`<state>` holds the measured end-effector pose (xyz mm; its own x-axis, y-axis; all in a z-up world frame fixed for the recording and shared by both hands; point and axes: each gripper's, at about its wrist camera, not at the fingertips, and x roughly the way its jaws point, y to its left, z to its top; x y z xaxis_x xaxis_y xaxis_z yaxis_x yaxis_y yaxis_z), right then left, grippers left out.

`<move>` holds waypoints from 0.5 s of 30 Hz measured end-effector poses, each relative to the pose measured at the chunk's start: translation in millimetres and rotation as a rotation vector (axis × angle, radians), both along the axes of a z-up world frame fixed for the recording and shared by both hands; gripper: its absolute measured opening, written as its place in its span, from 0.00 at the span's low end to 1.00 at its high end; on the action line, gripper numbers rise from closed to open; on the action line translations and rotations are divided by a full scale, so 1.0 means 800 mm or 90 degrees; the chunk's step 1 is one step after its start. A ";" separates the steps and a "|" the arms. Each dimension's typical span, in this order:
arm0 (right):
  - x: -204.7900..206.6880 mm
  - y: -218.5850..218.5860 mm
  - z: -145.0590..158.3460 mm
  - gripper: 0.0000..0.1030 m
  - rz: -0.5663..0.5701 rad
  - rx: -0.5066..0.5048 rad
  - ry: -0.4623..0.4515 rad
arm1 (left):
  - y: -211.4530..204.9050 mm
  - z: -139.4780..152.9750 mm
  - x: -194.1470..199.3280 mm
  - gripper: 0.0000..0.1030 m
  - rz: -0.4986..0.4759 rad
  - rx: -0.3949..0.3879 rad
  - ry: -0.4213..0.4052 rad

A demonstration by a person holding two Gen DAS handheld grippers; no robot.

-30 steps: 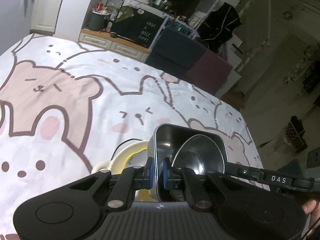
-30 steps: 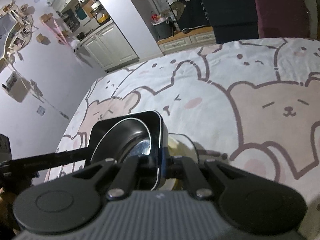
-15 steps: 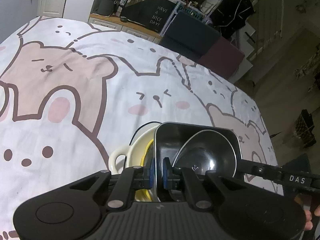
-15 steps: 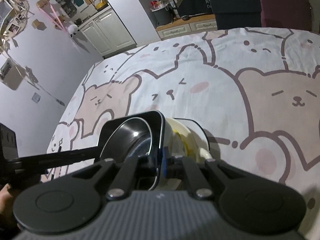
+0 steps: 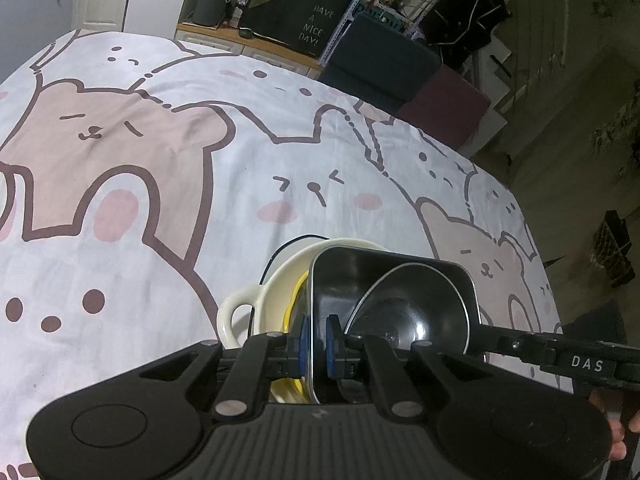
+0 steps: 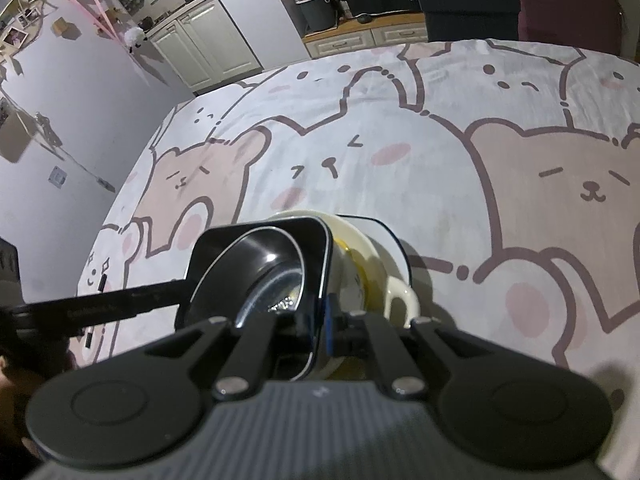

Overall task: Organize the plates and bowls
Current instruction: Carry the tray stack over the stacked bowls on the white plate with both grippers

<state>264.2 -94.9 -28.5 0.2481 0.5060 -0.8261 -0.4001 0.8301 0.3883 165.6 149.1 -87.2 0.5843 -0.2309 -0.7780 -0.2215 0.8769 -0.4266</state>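
**Steel tray held from both sides above a cream dish**

On the left, pinched by the left gripper [image 5: 316, 340]: the near wall of a square stainless steel tray [image 5: 384, 276], blue pads [image 5: 303, 340] pressed to either side of that wall. Nested inside the tray, a round steel bowl [image 5: 416, 312], tilted toward one corner. Beneath and just left of the tray, a cream ceramic dish [image 5: 256, 304] with a loop handle and yellow inner rim (contact between tray and dish cannot be told). Under all of it, a bear-print tablecloth [image 5: 160, 184].

From the other side, clamped on the opposite wall of the same tray [image 6: 256, 236]: the right gripper [image 6: 322, 320], fingers closed on the rim. Bowl [image 6: 260, 272] visible inside again, cream dish [image 6: 372, 260] to the right of the tray, tablecloth [image 6: 440, 160] spread behind. Farther back, white cabinets [image 6: 208, 40] against the wall.
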 end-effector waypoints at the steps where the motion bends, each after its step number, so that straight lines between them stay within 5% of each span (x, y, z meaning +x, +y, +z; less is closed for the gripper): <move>1: 0.000 0.000 0.000 0.06 0.000 -0.001 -0.001 | 0.000 -0.001 0.001 0.08 -0.001 0.001 0.001; 15: 0.004 0.005 -0.013 0.07 0.006 -0.036 0.012 | -0.004 -0.002 0.006 0.08 -0.002 0.004 -0.001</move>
<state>267.0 -90.7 -39.1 0.2270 0.4614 -0.8577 -0.4015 0.8467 0.3492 170.1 146.2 -88.5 0.5846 -0.2277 -0.7787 -0.2180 0.8804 -0.4212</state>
